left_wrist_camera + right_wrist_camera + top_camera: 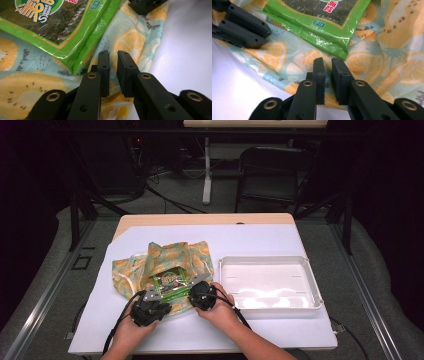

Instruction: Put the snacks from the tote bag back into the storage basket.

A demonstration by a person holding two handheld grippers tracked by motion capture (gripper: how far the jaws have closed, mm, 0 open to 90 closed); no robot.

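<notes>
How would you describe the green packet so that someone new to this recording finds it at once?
Start at the white table, where an empty white tray sits on the right. Left of the tray lies a crumpled bag printed with orange citrus slices. On top of that bag rests the green packet, the only glossy green thing there, with a dark window of seaweed sheets.

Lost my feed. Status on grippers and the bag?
Left gripper and right gripper narrowly open at the near edge of the fruit-print fabric bag. Green seaweed snack packet lying on it. White plastic tray clear alongside.
</notes>
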